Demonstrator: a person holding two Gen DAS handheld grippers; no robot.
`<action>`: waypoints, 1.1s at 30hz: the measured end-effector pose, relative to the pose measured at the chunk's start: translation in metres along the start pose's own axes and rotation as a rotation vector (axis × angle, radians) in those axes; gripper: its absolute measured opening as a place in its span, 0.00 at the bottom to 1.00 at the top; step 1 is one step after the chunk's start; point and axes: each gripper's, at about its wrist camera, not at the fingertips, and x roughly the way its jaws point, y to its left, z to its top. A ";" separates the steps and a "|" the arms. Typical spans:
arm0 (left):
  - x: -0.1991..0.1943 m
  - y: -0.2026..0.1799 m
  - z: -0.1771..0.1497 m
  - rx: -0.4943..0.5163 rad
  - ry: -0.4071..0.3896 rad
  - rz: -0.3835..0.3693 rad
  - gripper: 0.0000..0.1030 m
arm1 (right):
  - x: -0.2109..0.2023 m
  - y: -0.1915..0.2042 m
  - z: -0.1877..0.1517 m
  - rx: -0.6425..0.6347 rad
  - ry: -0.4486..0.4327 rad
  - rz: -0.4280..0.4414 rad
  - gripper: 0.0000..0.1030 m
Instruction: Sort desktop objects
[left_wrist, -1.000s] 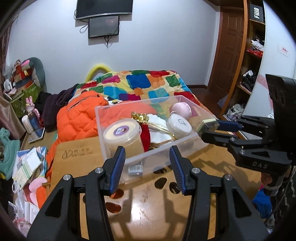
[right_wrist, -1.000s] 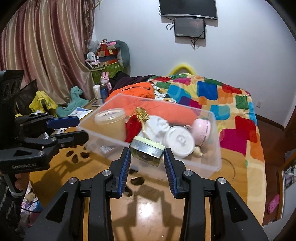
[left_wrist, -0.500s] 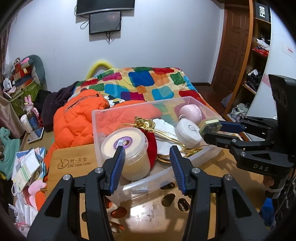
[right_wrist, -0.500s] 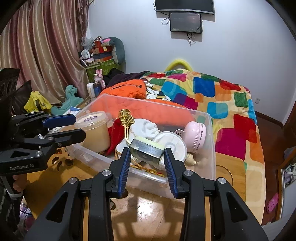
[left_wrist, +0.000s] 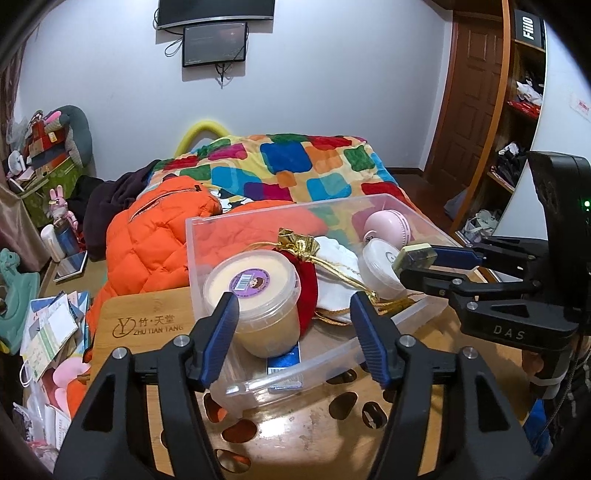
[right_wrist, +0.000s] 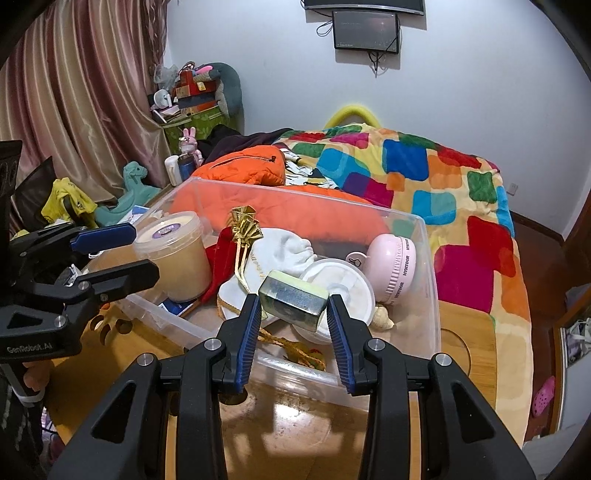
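Note:
A clear plastic bin (left_wrist: 207, 236) (right_wrist: 430, 258) stands on the wooden table. It holds a lidded tub (left_wrist: 255, 288) (right_wrist: 177, 254), a red and gold pouch (left_wrist: 306, 269) (right_wrist: 236, 236), a white cloth (right_wrist: 284, 247), a white round case (left_wrist: 376, 266) (right_wrist: 354, 291) and a pink round case (left_wrist: 386, 225) (right_wrist: 393, 262). My right gripper (right_wrist: 293, 306) (left_wrist: 413, 260) is shut on a small green rectangular tin (right_wrist: 291, 302) (left_wrist: 415, 254) above the bin's near side. My left gripper (left_wrist: 293, 325) (right_wrist: 122, 251) is open and empty, over the bin's front-left corner near the tub.
A wooden board (left_wrist: 144, 325) lies left of the bin. An orange jacket (left_wrist: 155, 236) and a colourful quilt (right_wrist: 424, 173) lie behind on the bed. Papers and toys (left_wrist: 48, 332) crowd the left. A door and shelves (left_wrist: 517, 110) stand at right.
Both grippers have risen and moved forward over the bin, so its contents now show from above. The right gripper still holds the tin. The left stays open.

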 end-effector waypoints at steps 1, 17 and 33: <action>0.000 0.000 0.000 0.000 -0.001 0.001 0.61 | 0.000 0.001 0.000 -0.003 -0.002 -0.004 0.33; -0.001 -0.006 -0.003 0.008 0.006 0.003 0.62 | -0.008 0.004 -0.003 0.013 -0.019 0.004 0.33; -0.042 -0.023 -0.011 0.031 -0.118 0.057 0.83 | -0.061 0.016 -0.016 0.014 -0.160 -0.135 0.72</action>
